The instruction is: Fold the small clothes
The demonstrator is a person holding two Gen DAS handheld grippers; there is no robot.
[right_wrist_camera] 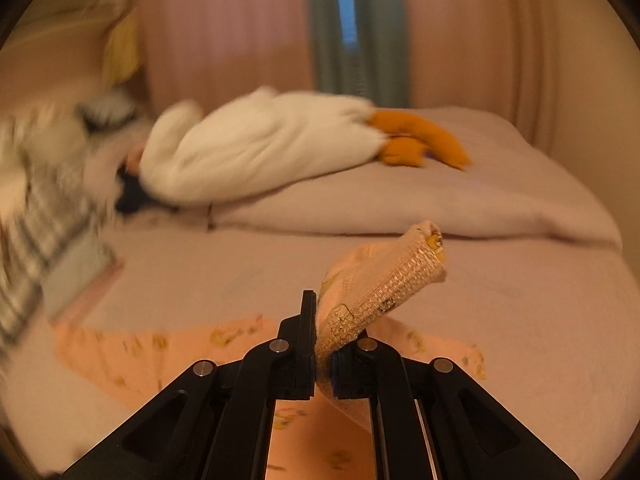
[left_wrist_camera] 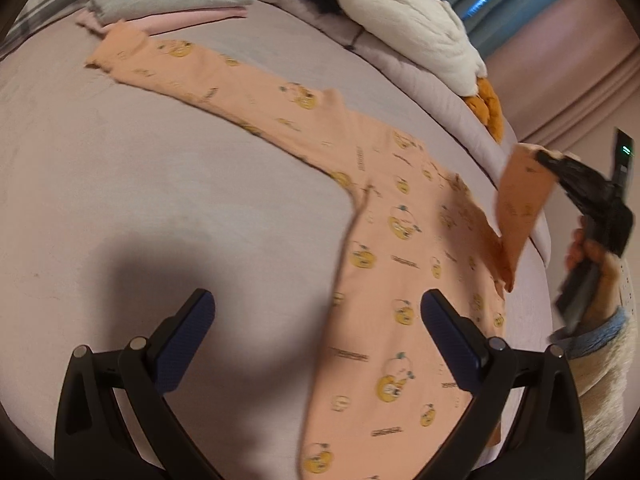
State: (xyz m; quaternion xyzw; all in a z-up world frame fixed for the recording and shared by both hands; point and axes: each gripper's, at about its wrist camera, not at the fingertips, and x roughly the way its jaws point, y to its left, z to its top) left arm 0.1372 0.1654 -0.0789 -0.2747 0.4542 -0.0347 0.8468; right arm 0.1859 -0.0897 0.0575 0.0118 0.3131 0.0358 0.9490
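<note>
Now the right gripper (right_wrist_camera: 322,344) is clamping the ribbed cuff (right_wrist_camera: 384,292) of the peach shirt (left_wrist_camera: 384,264), lifting that sleeve off the pink bed (left_wrist_camera: 120,200). Nearer, the left gripper (left_wrist_camera: 318,320) is hovering with jaws spread over the shirt's body, gripping nothing.

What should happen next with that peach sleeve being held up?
Probably carry it inward and lay it across the shirt body. The right hand-held gripper is shut on the sleeve cuff, lifted off the bed, while the peach long-sleeved shirt lies flat; the left hand-held gripper is open.
</note>
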